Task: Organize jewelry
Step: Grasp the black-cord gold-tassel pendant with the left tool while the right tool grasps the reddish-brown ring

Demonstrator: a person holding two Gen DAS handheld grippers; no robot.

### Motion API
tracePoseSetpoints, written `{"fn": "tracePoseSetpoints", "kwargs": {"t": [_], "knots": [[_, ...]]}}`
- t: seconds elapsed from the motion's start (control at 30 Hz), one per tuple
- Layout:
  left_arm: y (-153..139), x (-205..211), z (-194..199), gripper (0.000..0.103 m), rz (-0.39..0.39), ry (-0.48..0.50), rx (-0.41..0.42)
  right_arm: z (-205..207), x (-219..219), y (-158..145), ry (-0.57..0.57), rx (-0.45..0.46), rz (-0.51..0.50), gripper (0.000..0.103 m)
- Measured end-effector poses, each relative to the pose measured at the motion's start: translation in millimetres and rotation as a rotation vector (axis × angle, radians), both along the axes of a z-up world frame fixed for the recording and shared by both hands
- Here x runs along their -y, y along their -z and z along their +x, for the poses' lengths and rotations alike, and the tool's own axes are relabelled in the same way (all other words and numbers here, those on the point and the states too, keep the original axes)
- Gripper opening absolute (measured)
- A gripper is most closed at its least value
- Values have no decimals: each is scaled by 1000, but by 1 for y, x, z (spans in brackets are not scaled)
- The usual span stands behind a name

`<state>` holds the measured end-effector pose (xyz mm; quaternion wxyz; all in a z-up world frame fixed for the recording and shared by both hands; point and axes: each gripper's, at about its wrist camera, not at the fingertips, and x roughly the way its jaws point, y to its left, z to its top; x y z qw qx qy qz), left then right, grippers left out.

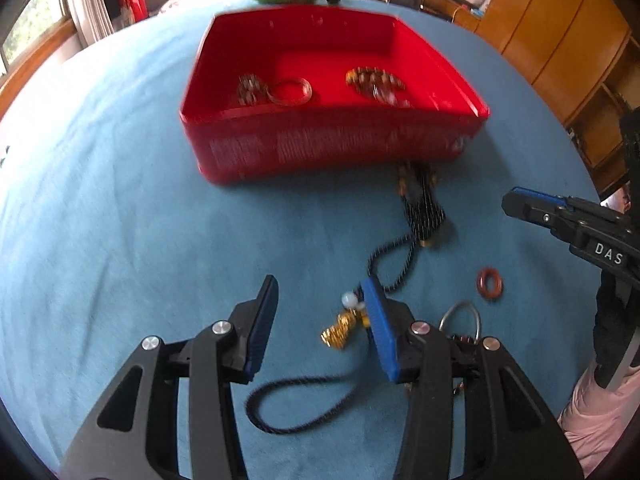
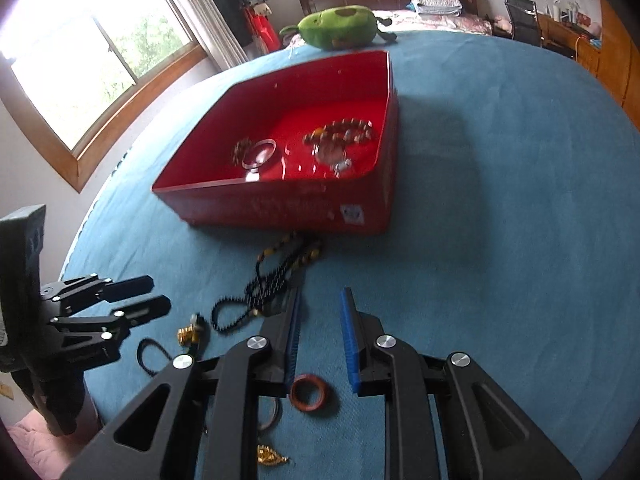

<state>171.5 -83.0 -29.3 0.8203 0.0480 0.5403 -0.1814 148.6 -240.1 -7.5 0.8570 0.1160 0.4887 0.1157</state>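
Red lacquer-like walls enclose the open box (image 1: 320,148) that sits on the blue tablecloth (image 1: 120,220), and several pieces already lie on its floor: a beaded bracelet (image 1: 250,90) touching a clear bangle (image 1: 292,91) on one side, and a heap of brown beads (image 1: 374,80) with a pale piece on the other. Just outside the near wall, a black beaded necklace (image 1: 420,208) trails across the cloth; its far end lies against the foot of the box. A gold pendant (image 1: 340,330) with a white bead lies between the spread fingers of the left gripper (image 1: 324,320), which is wide open and grips nothing; a black cord loop (image 1: 296,404) lies below it. Near the necklace, a reddish-brown ring (image 2: 310,392) rests on the cloth between the parted fingers of the right gripper (image 2: 320,340), also open and untouched by either pad. A silver bangle (image 1: 460,316) lies partly hidden behind the left gripper. Beyond the box, a green plush toy (image 2: 340,30) sits at the far edge.
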Motion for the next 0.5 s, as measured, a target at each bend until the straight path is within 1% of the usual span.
{"fn": "tracePoseSetpoints", "kwargs": {"t": [0.17, 0.27, 0.43, 0.5], "knots": [[14, 2, -3, 45, 6, -5, -35, -9, -2, 6, -9, -19, 1, 20], [19, 4, -4, 49, 10, -4, -44, -14, -2, 8, -8, -23, 3, 20], [30, 15, -5, 49, 16, 8, -65, -19, 1, 11, 0, -29, 6, 20], [32, 18, -7, 51, 23, 12, -58, -21, 3, 10, 1, -31, 9, 20]]}}
